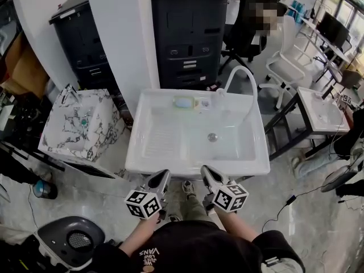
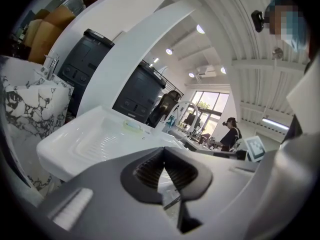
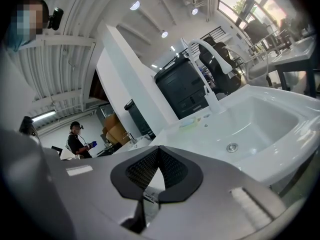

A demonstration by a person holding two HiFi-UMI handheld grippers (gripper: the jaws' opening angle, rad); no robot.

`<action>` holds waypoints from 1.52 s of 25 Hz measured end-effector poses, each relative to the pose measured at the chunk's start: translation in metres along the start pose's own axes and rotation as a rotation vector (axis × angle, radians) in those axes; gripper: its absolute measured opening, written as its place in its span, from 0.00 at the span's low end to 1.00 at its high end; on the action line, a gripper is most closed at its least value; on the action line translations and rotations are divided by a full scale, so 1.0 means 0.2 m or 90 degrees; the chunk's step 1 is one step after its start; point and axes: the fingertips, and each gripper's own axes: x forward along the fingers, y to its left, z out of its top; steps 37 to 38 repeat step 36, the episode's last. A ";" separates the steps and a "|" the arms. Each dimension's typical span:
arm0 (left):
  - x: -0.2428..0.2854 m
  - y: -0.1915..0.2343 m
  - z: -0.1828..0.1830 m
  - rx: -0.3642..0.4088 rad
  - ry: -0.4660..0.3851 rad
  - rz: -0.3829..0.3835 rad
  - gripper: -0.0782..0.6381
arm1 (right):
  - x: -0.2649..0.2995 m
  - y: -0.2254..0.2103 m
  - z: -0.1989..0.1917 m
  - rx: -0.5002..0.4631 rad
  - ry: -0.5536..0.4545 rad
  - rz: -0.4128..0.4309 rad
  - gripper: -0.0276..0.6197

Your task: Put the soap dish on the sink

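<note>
The soap dish sits on the back rim of the white sink, just above the centre of the head view. Left tongs and right tongs are both closed and empty, low in the frame at the sink's front edge.

White pillar, leaning in the head view. Black cabinet just right of it; second black cabinet just left. Marble-patterned basin near the pillar's foot, left side. Cardboard boxes far left of the pillar. Right of the pillar, past the cabinet: seated person, white chair, then white tabletop on a black frame. Grey round appliance on the floor, well below-left of the pillar.
</note>
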 end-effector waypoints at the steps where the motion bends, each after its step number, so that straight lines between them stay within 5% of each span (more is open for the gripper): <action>1: -0.01 -0.01 -0.01 0.000 0.001 -0.001 0.18 | -0.02 0.00 0.00 0.001 -0.001 -0.002 0.05; 38: -0.12 -0.07 0.02 0.010 -0.011 -0.018 0.18 | -0.11 0.02 -0.02 0.021 -0.012 -0.030 0.05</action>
